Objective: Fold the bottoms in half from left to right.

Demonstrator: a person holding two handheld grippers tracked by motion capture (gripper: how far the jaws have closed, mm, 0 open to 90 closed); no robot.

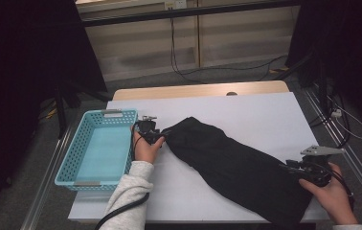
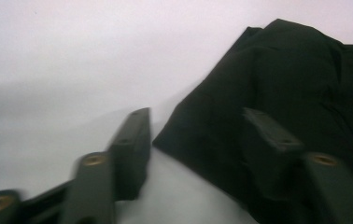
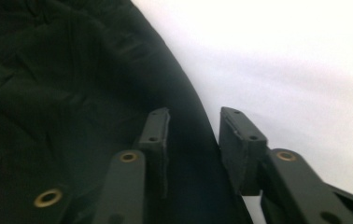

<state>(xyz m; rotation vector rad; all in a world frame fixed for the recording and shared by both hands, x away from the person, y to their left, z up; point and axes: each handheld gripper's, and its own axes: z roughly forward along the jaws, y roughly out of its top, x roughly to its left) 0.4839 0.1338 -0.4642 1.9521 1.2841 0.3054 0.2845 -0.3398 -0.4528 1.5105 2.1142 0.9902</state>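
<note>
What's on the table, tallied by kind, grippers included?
Black cloth: 1
Blue basket: 1
Grippers: 2, left gripper at the cloth's far end, right gripper at its near end, both open
Total: 4

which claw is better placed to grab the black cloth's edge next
Right, probably. The right claw stands open with the black cloth edge between its jaws; the left claw is open too, with table showing between its jaws.
</note>
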